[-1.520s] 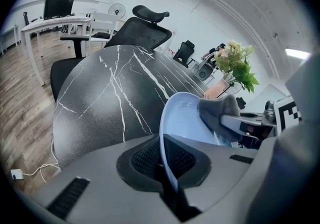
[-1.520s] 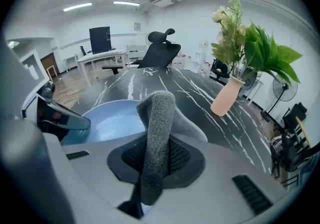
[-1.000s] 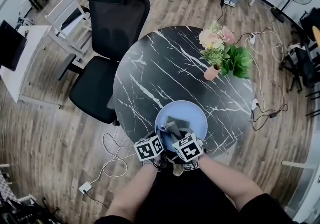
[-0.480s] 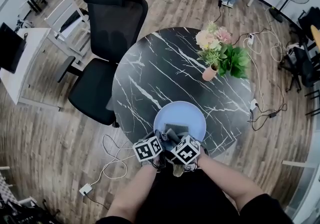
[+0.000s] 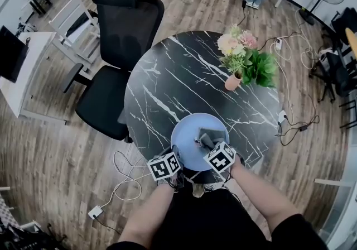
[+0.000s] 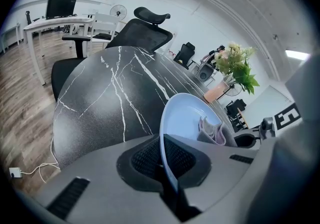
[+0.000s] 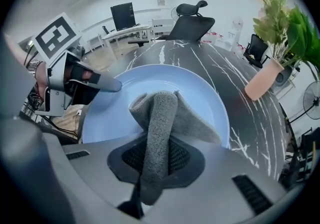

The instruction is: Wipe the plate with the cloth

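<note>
A pale blue plate [image 5: 189, 138] lies at the near edge of the round black marble table [image 5: 167, 81]. My left gripper [image 5: 174, 157] is shut on the plate's near left rim; in the left gripper view the plate's rim [image 6: 165, 140] runs edge-on between the jaws. My right gripper [image 5: 207, 145] is shut on a folded grey cloth [image 5: 207, 136] and holds it down on the right half of the plate. In the right gripper view the cloth [image 7: 162, 118] bunches up between the jaws over the plate [image 7: 120, 110], with the left gripper [image 7: 107, 84] at the far left rim.
A pink vase of flowers and green leaves [image 5: 242, 56] stands on the table's far right. A black office chair [image 5: 120, 31] is pushed up at the far left. Cables and a power strip [image 5: 96, 208] lie on the wooden floor near my feet.
My right gripper has dragged the cloth from the plate's near left part across to its right side. The left gripper has stayed on the rim.
</note>
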Motion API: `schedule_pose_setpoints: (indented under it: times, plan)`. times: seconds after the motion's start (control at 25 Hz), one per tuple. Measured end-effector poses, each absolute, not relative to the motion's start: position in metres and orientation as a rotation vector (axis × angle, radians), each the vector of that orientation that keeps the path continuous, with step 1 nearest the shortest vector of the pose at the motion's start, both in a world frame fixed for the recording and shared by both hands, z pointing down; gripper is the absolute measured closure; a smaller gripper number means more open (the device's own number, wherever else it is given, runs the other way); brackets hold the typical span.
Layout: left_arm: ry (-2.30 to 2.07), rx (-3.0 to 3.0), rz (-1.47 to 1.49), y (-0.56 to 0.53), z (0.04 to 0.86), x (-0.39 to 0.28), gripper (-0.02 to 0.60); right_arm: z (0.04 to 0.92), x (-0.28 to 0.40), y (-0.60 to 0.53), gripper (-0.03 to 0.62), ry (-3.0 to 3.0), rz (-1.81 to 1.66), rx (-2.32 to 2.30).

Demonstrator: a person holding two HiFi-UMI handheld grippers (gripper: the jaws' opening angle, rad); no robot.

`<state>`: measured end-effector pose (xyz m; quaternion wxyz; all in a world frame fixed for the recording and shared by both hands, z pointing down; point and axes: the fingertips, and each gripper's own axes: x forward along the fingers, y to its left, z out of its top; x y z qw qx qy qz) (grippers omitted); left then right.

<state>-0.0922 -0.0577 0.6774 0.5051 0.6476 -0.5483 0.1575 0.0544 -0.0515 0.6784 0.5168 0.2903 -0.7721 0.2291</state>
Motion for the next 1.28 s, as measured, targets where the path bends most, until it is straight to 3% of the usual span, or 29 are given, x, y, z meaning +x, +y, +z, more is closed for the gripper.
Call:
schedule_pose_setpoints:
  times: [0.36,0.8,1.28]
  plan:
    - [-1.334,1.565,0.411,-0.058,0.674,-0.097,0.548,0.680,0.084,-0.086,0.536,-1.746,0.377,0.733]
    - [-1.331,1.564,0.399,-0.059,0.674,-0.097,0.548,0.662,0.085,-0.122,0.536,-1.816,0.424,0.994]
    - [-1.328,1.564,0.375,-0.058,0.677,-0.094,0.548,0.660,0.014,-0.079,0.536,-2.009,0.856,0.911]
